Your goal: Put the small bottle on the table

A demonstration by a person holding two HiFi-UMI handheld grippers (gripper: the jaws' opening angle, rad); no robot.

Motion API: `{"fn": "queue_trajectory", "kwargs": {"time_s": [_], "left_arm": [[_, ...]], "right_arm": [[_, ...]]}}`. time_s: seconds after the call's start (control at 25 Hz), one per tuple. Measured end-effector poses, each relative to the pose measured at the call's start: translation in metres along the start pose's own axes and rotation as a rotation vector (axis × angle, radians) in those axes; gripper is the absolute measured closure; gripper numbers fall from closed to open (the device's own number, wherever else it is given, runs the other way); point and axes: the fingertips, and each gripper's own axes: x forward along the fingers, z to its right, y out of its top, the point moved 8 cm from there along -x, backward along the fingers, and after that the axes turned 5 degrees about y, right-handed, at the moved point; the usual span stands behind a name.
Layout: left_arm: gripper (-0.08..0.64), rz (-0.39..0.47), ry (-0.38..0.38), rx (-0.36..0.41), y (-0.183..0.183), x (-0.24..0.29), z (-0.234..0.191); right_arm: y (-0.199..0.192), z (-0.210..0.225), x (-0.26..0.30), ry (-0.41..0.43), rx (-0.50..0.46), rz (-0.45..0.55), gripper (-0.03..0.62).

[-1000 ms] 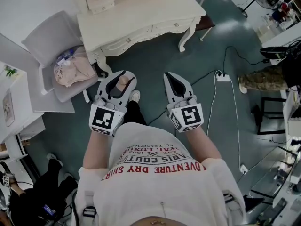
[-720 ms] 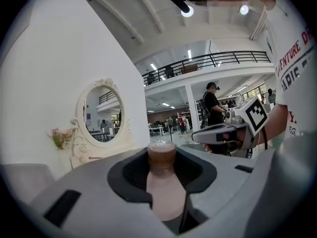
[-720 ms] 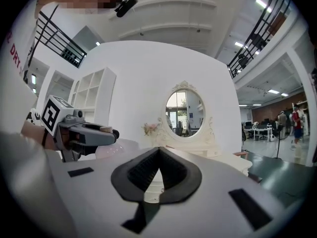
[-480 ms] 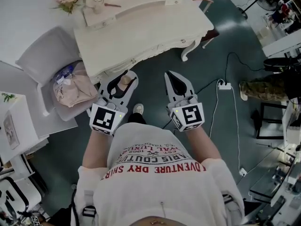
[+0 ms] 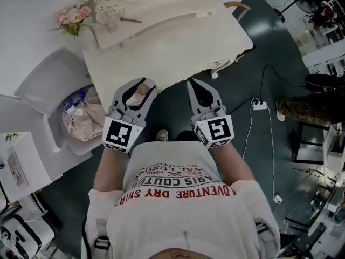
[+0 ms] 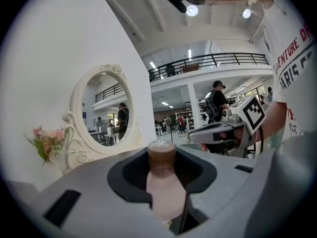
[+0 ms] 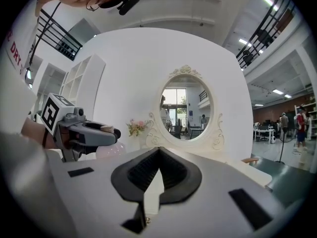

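A small pinkish bottle [image 6: 164,185] with a brown cap stands upright between the jaws of my left gripper [image 5: 136,91], which is shut on it; in the head view the small bottle [image 5: 141,89] shows just over the front edge of the cream dressing table [image 5: 172,42]. My right gripper [image 5: 202,97] hovers beside it, shut, with nothing between its jaws. From the right gripper view I see the left gripper [image 7: 84,133] at the left and my right gripper [image 7: 157,175] pointing at the oval mirror [image 7: 185,108]. The table's oval mirror [image 6: 103,110] also faces the left gripper view.
A glass vase with pink flowers [image 5: 73,18] stands at the table's back left. A white chair [image 5: 59,99] holding a cloth bundle sits left of the table. A power strip with cables [image 5: 260,106] lies on the floor at the right. Distant people show past the right gripper [image 6: 233,128].
The table has come closer and now lies right under both grippers' tips. The bottle stays gripped in the left gripper. The right gripper keeps its place beside it.
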Motion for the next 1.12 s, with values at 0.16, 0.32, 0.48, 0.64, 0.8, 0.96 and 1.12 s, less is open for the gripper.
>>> {"fn": "queue_trajectory", "kwargs": {"time_s": [0.16, 0.32, 0.48, 0.64, 0.8, 0.96, 1.12], "left_arm": [[0.422, -0.014, 0.026, -0.022, -0.004, 0.021, -0.020], [0.422, -0.037, 0.068, -0.025, -0.009, 0.044, -0.039], [0.422, -0.073, 0.122, -0.040, -0.016, 0.076, -0.053], [0.422, -0.098, 0.192, -0.065, -0.020, 0.109, -0.061], [0.422, -0.125, 0.270, -0.099, -0.033, 0.147, -0.081], [0.422, -0.142, 0.344, -0.134, -0.051, 0.180, -0.102], [0.422, -0.169, 0.416, -0.163, -0.065, 0.203, -0.108]], "right_arm": [[0.001, 0.018, 0.029, 0.028, 0.005, -0.010, 0.594], [-0.001, 0.042, 0.064, 0.079, 0.008, -0.029, 0.594], [-0.004, 0.072, 0.098, 0.150, 0.012, -0.029, 0.594], [-0.006, 0.108, 0.131, 0.231, 0.017, -0.025, 0.594], [-0.015, 0.143, 0.178, 0.306, 0.026, -0.051, 0.594], [-0.023, 0.169, 0.218, 0.388, 0.025, -0.065, 0.594], [-0.030, 0.192, 0.246, 0.454, 0.031, -0.075, 0.594]]}}
